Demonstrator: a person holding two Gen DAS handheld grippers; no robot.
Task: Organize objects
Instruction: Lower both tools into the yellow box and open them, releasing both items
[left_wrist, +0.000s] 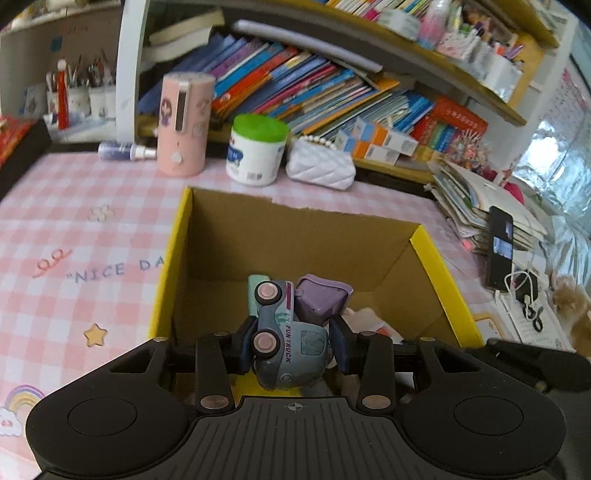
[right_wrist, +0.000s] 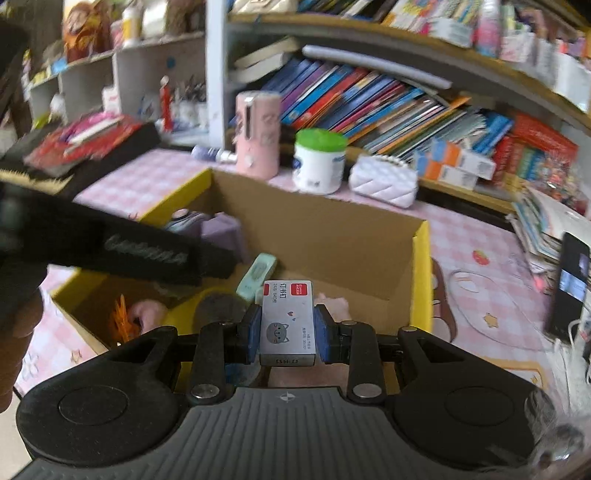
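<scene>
An open cardboard box with yellow edges stands on the pink checked table; it also shows in the right wrist view. My left gripper is shut on a blue-grey toy truck with a purple back, held over the box's near side. My right gripper is shut on a small white staple box with a cat picture, held over the box. The left gripper's black body crosses the right wrist view. A mint eraser and pink and orange items lie inside the box.
Behind the box stand a pink cylinder, a white jar with a green lid and a white quilted purse. A shelf of leaning books runs along the back. A paper stack with a phone lies on the right.
</scene>
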